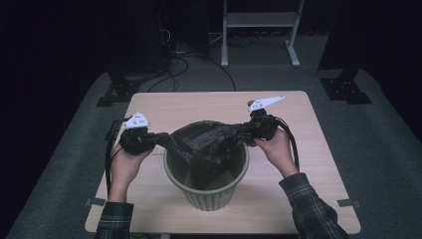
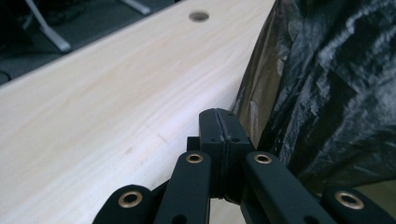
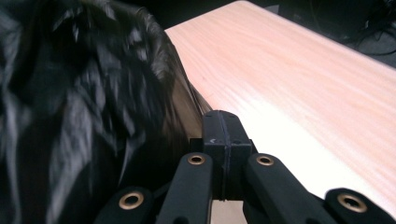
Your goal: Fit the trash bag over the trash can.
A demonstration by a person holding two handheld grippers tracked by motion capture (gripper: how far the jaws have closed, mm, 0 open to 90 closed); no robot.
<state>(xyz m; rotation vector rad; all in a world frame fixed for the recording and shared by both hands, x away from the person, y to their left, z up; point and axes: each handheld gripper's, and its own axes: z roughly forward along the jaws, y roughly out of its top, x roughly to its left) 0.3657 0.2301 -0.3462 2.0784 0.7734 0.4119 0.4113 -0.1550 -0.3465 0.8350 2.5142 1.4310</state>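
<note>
— Plastic first: where do we see the black bag [image 1: 209, 142] against our two grippers?

— We see it stretched between them over the green bin [image 1: 206, 191]. Our left gripper [image 1: 149, 141] has the bag's left edge, and our right gripper [image 1: 256, 127] has its right edge, each at about rim height, one on either side of the bin.

— And how do the jaws stand?

— In the left gripper view we see the two black jaws pressed together with only a seam between them, the film [image 2: 327, 84] bunched just to their right. In the right gripper view the jaws are likewise pressed tight, with the film [image 3: 84, 107] crowding in from the left. We cannot see a fold between the pads in either close view, but from above the bag hangs taut from both tips, so we read each as clamped on it.

— Materials?

— The bag is thin, glossy, heavily crinkled plastic, sagging in the middle into the bin's mouth. The bin is round, tapered, with ribbed sides and a rolled rim, in dull green. The bench [image 1: 308, 199] is pale wood grain, smooth, with rounded corners; the left gripper view shows a round hole [image 2: 199, 16] in it.
</note>
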